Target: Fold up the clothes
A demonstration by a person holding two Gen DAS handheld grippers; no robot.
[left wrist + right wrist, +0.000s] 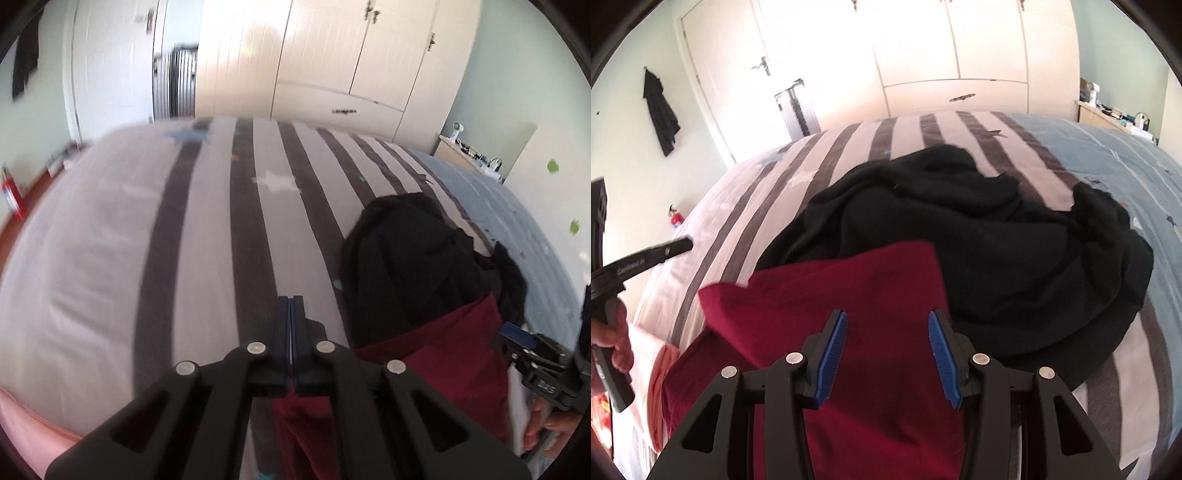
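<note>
A dark red garment [849,288] lies spread at the near edge of the bed, and a heap of black clothes [997,240] sits just behind it. My right gripper [888,332] hovers over the red garment, its blue pads [833,354] apart with only cloth beneath them. My left gripper [291,306] is shut, fingers pressed together over the striped bedspread [221,240], and no cloth shows between the tips. The red garment [443,350] reaches under its base, and the black heap [406,258] lies to its right. My left gripper [676,245] also shows at the left edge of the right wrist view.
The bed has a grey-and-white striped cover [746,206] and a pale blue part [1108,147] on the right. Pink cloth [653,369] hangs at the near left edge. Cream wardrobes [332,55] stand behind the bed, a nightstand [465,151] at far right, a fire extinguisher [11,195] on the floor left.
</note>
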